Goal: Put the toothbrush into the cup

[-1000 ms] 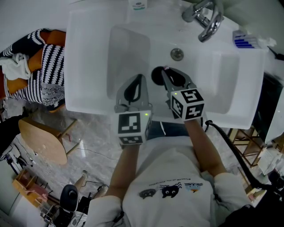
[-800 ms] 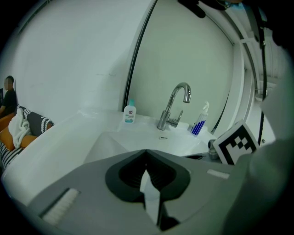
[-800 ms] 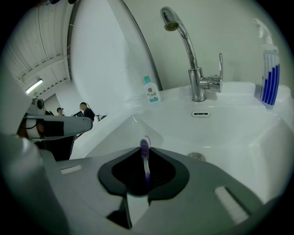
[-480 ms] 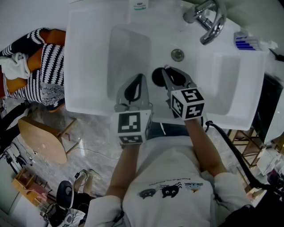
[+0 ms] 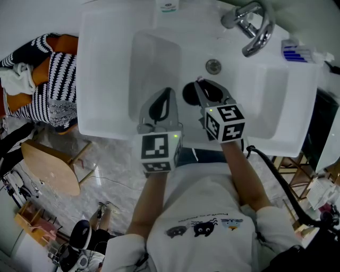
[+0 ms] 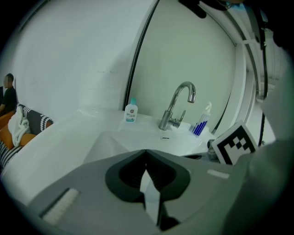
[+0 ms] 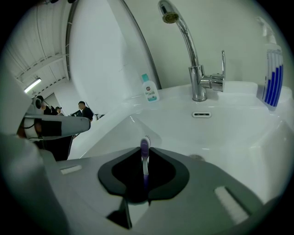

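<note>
My right gripper (image 5: 198,83) hovers over the white sink basin (image 5: 154,58) and is shut on a toothbrush. In the right gripper view the toothbrush (image 7: 145,158) stands between the dark pads, its purple and white head poking just past the tips. A dark round cup (image 5: 188,92) sits in the basin right beside and partly under the right gripper's tip. My left gripper (image 5: 169,91) hangs next to it on the left, shut with nothing held. In the left gripper view its jaws (image 6: 146,152) meet at the tip.
A chrome faucet (image 5: 249,26) stands at the back, the drain (image 5: 213,66) just in front of it. On the rim stand a small bottle (image 5: 167,5) and a blue-striped bottle (image 5: 295,50). Striped fabric (image 5: 50,79) and a wooden stool (image 5: 48,167) are left of the sink.
</note>
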A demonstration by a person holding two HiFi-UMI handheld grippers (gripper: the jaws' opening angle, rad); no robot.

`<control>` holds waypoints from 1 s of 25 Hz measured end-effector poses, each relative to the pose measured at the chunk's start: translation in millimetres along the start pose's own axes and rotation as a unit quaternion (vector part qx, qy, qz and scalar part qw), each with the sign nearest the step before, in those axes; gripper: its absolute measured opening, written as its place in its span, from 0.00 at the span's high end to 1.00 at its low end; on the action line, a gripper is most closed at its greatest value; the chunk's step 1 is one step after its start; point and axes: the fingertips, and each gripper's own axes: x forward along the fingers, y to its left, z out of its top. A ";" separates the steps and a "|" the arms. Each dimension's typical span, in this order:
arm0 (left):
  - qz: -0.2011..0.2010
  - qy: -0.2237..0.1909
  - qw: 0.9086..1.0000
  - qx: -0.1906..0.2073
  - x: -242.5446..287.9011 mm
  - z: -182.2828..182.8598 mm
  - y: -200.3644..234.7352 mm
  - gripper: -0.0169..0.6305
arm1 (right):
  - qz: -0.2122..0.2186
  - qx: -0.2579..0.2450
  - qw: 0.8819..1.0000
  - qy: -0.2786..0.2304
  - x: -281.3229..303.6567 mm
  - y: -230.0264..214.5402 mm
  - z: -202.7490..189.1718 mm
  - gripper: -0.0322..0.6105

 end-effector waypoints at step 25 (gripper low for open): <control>0.001 0.004 1.000 -0.002 2.1 3.1 7.3 0.97 | -0.009 0.002 1.000 0.003 5.0 -4.8 3.3 0.87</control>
